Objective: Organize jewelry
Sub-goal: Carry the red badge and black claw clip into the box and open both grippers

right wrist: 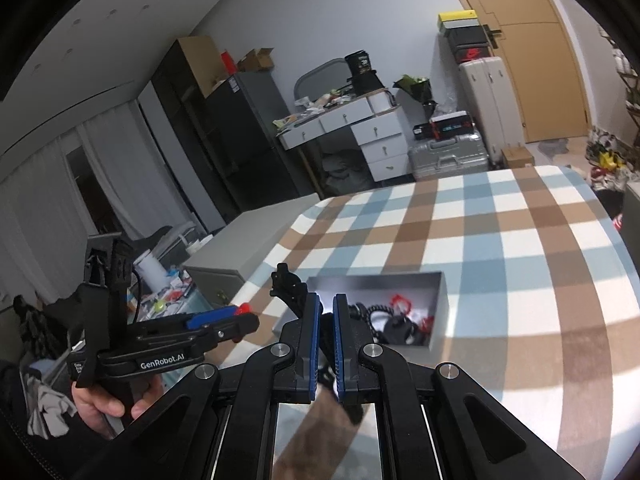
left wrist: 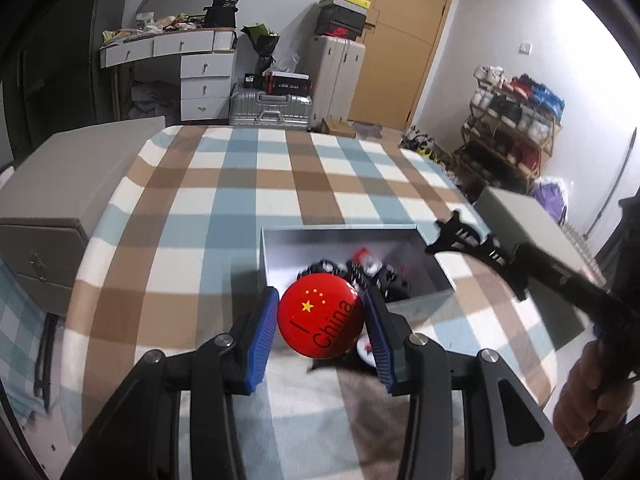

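Just above the near edge of the grey box, the left gripper clamps a red badge; the box lies straight ahead, while the right gripper is empty, closed.

The badge sits between the pads of the left tool, above the bed. Just ahead of that tool an open box rests on the bed, with tangled jewelry inside. The right tool hangs to its right, beyond the box's right wall.
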A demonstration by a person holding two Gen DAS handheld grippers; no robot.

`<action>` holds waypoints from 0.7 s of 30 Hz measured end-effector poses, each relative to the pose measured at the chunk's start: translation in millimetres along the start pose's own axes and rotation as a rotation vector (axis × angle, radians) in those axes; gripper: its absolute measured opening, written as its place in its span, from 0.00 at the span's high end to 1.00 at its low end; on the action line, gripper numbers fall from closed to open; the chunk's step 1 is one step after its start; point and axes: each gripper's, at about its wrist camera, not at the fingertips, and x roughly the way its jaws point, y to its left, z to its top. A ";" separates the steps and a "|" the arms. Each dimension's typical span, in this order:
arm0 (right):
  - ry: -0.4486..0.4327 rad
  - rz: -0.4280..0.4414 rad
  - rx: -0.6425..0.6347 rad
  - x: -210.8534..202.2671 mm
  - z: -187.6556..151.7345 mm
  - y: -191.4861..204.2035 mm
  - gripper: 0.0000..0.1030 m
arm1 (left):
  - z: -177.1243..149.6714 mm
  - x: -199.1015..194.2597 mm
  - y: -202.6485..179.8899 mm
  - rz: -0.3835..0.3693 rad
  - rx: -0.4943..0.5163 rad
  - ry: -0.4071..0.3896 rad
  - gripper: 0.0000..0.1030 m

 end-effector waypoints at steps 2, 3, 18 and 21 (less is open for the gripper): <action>0.006 0.013 0.001 7.4 4.5 -1.7 0.94 | 4.5 3.1 1.8 -0.006 -0.006 -0.007 0.64; 0.011 0.029 0.009 12.5 7.0 -3.4 0.94 | 8.1 7.1 2.3 -0.015 -0.007 -0.012 0.64; 0.043 0.004 0.036 58.4 21.5 -34.4 0.94 | 21.3 42.2 1.4 -0.029 0.007 0.015 0.64; 0.060 -0.001 0.044 65.7 18.2 -39.7 0.94 | 21.9 49.0 2.8 -0.037 0.005 0.029 0.64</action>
